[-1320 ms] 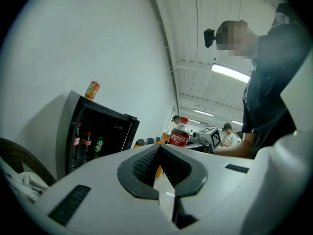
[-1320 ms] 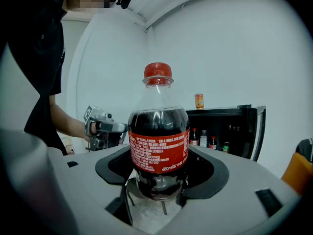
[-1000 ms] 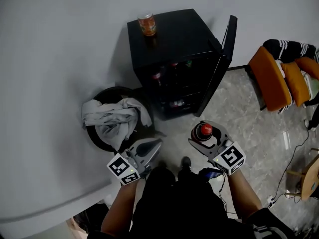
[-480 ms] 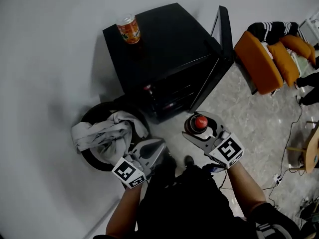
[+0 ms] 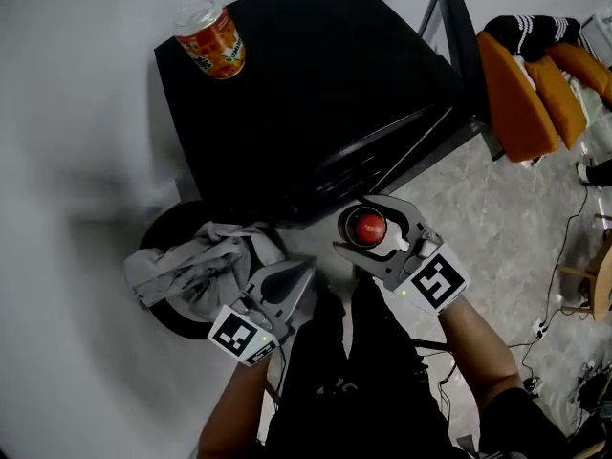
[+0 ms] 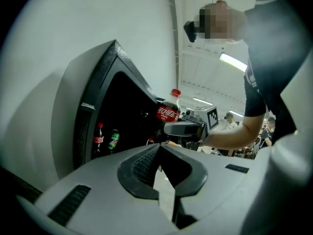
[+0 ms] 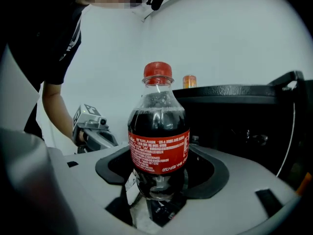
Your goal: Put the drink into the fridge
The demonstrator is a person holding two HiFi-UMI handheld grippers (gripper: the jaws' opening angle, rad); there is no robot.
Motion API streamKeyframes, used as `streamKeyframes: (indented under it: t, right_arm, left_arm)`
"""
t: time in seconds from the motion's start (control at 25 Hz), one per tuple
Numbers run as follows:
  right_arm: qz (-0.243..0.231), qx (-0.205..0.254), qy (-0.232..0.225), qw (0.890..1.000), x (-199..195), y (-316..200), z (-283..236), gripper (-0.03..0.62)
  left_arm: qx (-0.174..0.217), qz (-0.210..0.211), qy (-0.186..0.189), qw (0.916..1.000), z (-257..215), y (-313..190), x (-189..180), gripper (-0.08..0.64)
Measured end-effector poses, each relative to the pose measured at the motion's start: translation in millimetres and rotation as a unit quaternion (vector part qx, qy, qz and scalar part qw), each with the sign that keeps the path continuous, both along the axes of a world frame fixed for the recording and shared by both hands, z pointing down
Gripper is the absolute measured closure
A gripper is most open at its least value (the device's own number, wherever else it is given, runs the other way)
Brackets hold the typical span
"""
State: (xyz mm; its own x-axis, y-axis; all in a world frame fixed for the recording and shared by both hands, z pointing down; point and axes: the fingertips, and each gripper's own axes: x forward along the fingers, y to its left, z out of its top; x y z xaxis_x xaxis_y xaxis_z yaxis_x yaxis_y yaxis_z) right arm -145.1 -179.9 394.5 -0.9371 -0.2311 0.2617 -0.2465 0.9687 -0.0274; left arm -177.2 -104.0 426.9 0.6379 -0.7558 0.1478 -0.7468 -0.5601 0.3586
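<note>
Your right hand-held gripper (image 5: 356, 226) is clamped on the cola bottle (image 7: 159, 146) low on the body, bottle upright, red cap up. It's in the air just in front of the fridge (image 5: 316, 94), whose door (image 5: 454, 36) is open on your right. The bottle isn't inside yet.

Your left hand-held gripper (image 6: 159, 148) has its jaws together with nothing between them, off to the left by the bin (image 5: 158, 299).

Suggestions for the insert:
- Drop lower first. The head view only shows the fridge top, so you can't see the shelves from there.
- Two bottles (image 6: 105, 138) already stand inside, so aim for a free spot beside them.
- The grip is low and the bottle is probably top-heavy. Go in slowly and vertical, and clear the door edge.
- Seat the base flat before opening the jaws.
- Mind the can (image 5: 212, 41) on top.
</note>
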Motion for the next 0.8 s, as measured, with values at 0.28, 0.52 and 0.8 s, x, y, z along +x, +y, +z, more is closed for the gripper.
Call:
streamKeyframes:
  t: [0.28, 0.52, 0.8]
  right_arm:
    - [-0.036, 0.012, 0.002, 0.999, -30.5, -37.9, 59.6, 0.265]
    - [-0.048, 0.036, -0.002, 0.998, -49.3, -66.0, 96.2, 0.265]
    - [-0.025, 0.041, -0.020, 0.999, -58.1, -102.8, 137.9, 0.265]
  left_arm:
    - [-0.010, -0.026, -0.013, 0.9995, 39.7, -30.8, -3.8, 0.549]
    - [-0.002, -0.031, -0.016, 0.9994, 66.1, -50.9, 16.1, 0.549]
    - [0.006, -0.063, -0.031, 0.9976, 93.2, -65.7, 22.1, 0.549]
